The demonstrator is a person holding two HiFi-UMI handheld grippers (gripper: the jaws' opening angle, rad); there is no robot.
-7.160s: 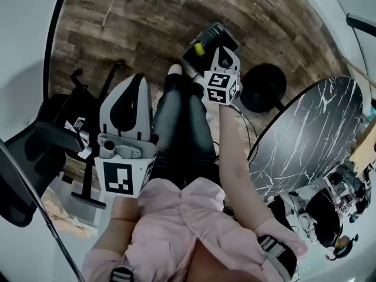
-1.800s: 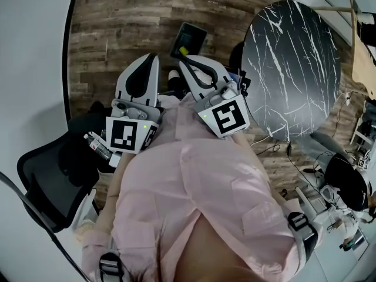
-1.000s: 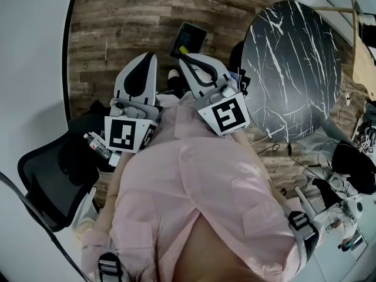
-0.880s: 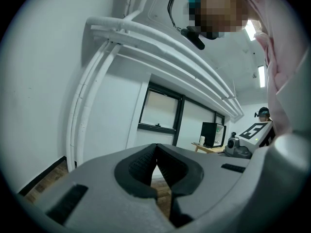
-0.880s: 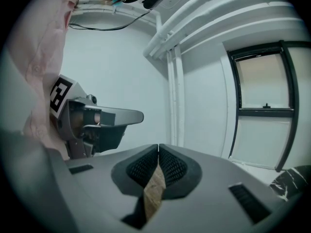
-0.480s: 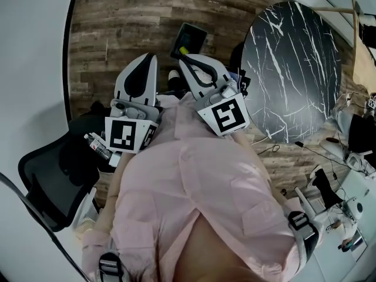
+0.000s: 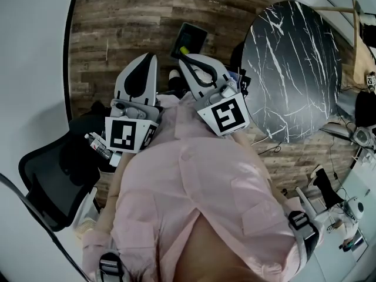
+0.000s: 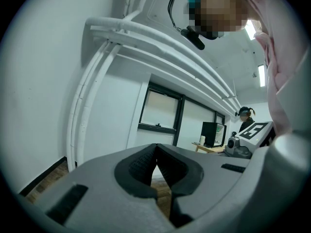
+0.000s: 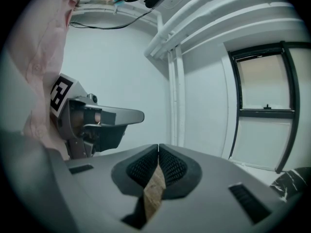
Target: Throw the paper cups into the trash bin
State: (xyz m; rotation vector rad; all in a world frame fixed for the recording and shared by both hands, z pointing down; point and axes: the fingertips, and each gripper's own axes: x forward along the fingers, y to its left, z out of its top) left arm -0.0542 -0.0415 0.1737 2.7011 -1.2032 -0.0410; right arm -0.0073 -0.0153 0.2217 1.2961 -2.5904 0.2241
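No paper cup shows in any view. The dark trash bin stands on the wood floor ahead of the person's feet, and something yellow sits at its near rim. I hold both grippers close against the pink shirt. The left gripper is shut and empty; in the left gripper view its jaws meet with nothing between them. The right gripper is beside it, short of the bin. Its jaws are also shut, with only floor seen through the gap below.
A round black marble table stands to the right. A black office chair is at the left by the white wall. Wood floor lies ahead. Cables and gear lie at the right edge. A second person stands far off.
Seven seconds ago the right gripper reached out over the bin; both grippers now rest drawn back at the chest. Over the last second only things at the right edge shifted.
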